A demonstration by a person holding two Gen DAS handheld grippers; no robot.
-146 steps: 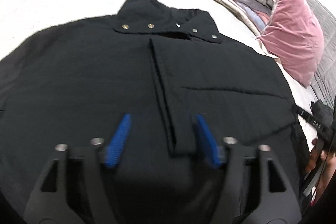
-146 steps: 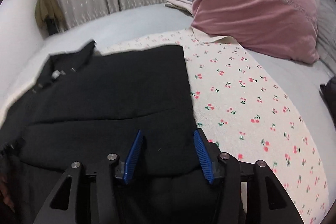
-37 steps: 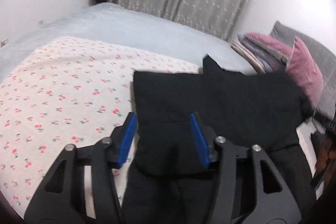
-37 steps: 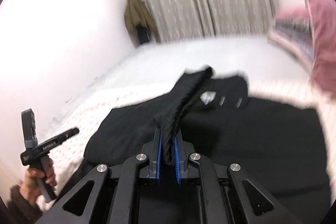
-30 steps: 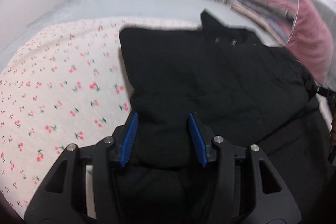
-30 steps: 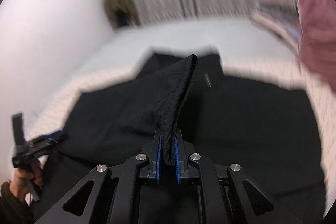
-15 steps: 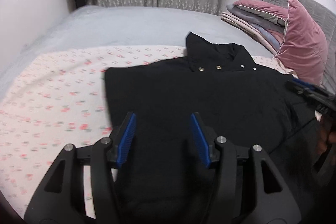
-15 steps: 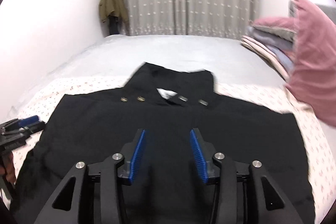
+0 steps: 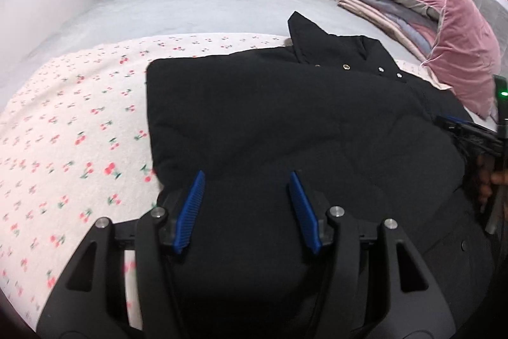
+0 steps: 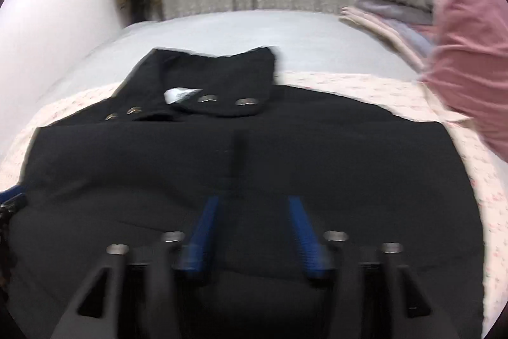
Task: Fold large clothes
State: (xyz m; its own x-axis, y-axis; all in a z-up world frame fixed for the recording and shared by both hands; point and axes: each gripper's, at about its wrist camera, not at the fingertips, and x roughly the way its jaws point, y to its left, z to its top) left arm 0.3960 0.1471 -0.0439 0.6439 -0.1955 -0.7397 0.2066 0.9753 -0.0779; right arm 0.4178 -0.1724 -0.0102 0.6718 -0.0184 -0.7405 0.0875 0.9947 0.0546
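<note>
- Your left gripper (image 9: pixel 246 189) hangs over the black coat (image 9: pixel 301 129), jaws just widened, gripping nothing.
- Your right gripper (image 10: pixel 250 213), jaws freshly parted, empty; collar (image 10: pixel 219 78) at twelve o'clock.

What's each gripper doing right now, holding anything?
Left gripper: open, holding nothing, above the black padded jacket.
Right gripper: open, jaws just opened, nothing between them.

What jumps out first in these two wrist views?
A big black coat lies spread on the cherry-print blanket, filling the middle of both views, its snap-button collar at the far end. Both the left gripper and right gripper hover open over its near part, having just been opening, nothing between the blue pads. A pink pillow leans at the right.
</note>
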